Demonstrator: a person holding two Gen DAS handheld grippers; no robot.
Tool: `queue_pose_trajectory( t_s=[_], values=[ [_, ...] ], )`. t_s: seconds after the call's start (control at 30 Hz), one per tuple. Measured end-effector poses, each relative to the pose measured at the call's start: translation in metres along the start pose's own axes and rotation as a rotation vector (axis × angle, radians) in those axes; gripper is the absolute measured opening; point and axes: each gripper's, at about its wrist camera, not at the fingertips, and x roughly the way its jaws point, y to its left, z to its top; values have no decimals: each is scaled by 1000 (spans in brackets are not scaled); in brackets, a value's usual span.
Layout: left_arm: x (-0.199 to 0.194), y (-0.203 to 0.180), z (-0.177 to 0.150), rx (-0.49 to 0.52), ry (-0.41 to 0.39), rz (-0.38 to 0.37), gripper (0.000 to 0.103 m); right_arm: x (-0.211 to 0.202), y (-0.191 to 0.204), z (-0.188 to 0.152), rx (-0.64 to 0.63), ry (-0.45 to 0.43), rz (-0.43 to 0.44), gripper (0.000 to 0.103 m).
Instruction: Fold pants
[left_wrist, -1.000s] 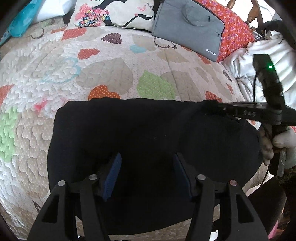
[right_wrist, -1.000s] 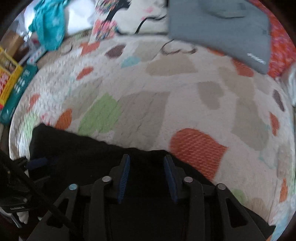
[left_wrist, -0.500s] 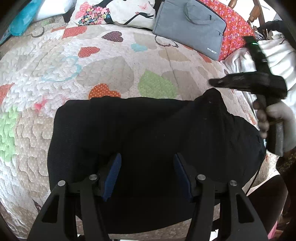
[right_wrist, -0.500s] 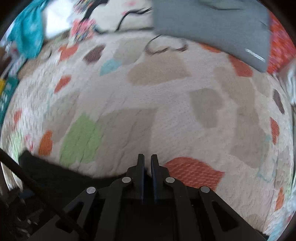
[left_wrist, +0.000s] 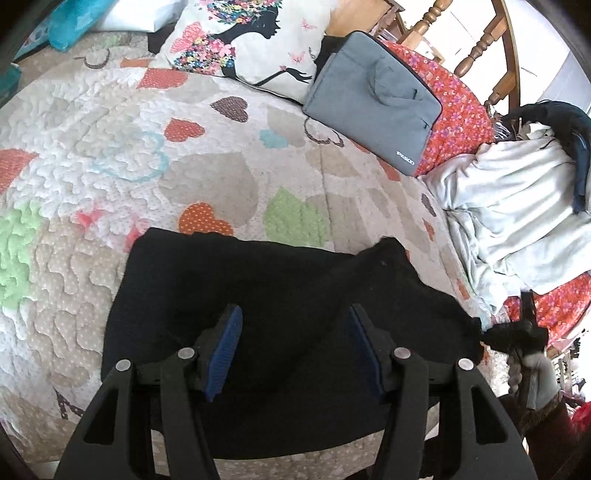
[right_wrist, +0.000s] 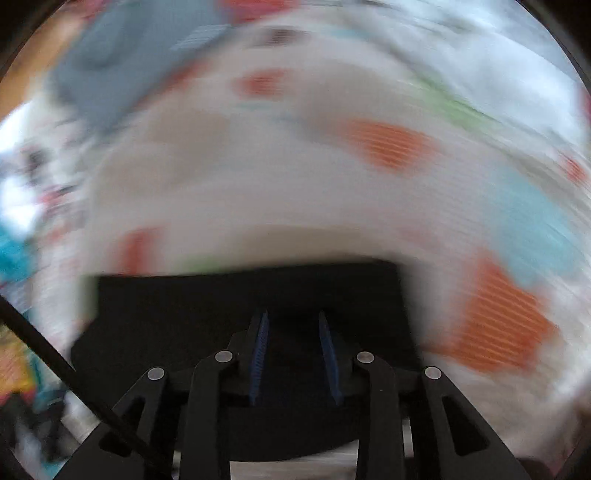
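The black pants (left_wrist: 266, 317) lie folded into a broad, roughly rectangular bundle on the heart-patterned quilt (left_wrist: 207, 155), near its front edge. The dark fabric is plain and mostly flat, with a soft diagonal ridge running toward the right, where one corner is drawn out to a point. In the blurred right wrist view the pants (right_wrist: 243, 299) show a straight far edge.

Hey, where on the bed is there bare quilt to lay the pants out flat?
Most free quilt lies left of and beyond the pants, up to the pillow and grey bag. The right side is crowded: a white heap of clothes sits there, and the right claw hangs at the pants' right corner.
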Motion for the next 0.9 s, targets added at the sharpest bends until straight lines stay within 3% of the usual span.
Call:
queue_pose_trajectory(
  t_s=[0.07,0.1,0.13,0.17,0.2,0.3,0.4,0.57,0.73,0.8,0.83,0.9],
  values=[
    [-1,3,0,-12,-8,5,58,-8,-26,-5,112,-9,13,0],
    [-2,6,0,-22,-9,3,58,-15,-27,-8,119,-24,-39,0],
    [-3,9,-1,-32,-9,2,58,-23,-24,-10,105,-50,-113,14],
    [-5,12,0,-45,-12,2,58,-37,-17,-13,74,-114,-203,21],
    [-7,15,0,-57,-19,3,58,-45,-14,-15,59,-159,-202,30],
    [-13,21,2,-76,-45,23,58,-66,-3,-25,26,-246,-111,32],
    [-23,33,3,-110,-86,35,58,-66,36,-38,-57,-233,12,33],
    [-37,62,-4,-198,-113,74,58,-28,149,-64,-364,-82,270,34],
    [-50,91,-16,-301,-131,101,58,32,239,-76,-484,49,460,34],
    [-50,101,-19,-345,-123,84,58,62,255,-73,-468,104,449,38],
    [-49,106,-21,-369,-112,70,57,76,257,-70,-467,97,382,40],
    [-44,113,-24,-411,-82,37,58,89,255,-66,-450,90,368,34]
  ],
)
